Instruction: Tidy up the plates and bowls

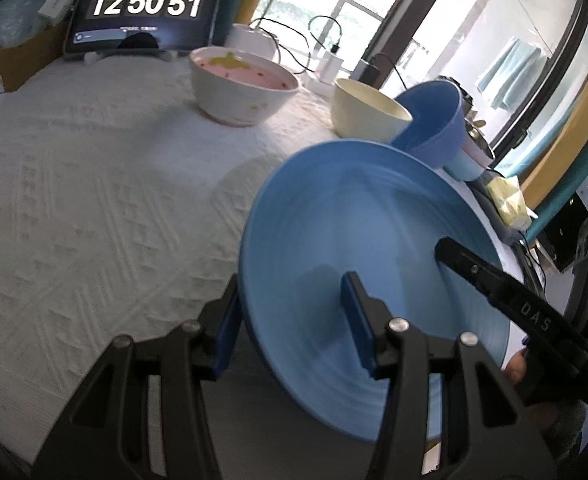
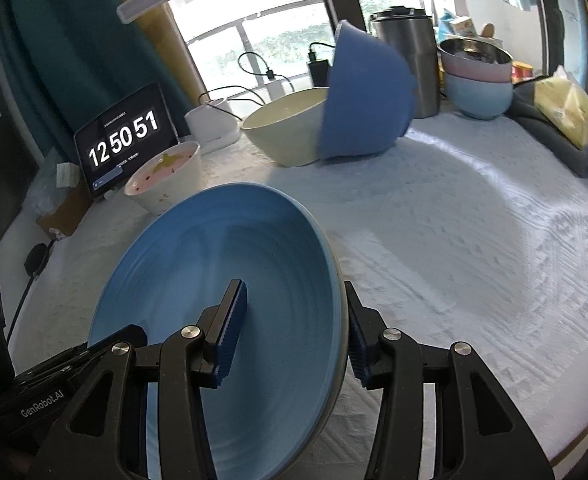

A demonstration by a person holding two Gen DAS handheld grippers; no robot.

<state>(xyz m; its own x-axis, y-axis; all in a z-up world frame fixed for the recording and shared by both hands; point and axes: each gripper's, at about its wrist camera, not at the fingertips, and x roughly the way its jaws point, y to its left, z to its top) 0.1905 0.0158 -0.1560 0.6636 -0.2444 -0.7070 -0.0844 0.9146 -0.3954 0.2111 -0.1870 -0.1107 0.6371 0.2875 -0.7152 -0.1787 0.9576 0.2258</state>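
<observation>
You held the large ribbed blue plate tilted above the white-clothed desk, left hand-held gripper and right hand-held gripper each clamped on opposite rims.

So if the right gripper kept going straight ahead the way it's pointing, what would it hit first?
Likely the cream bowl, with the blue bowl leaning on it. The right gripper already straddles the blue plate rim. Depth is uncertain.
</observation>
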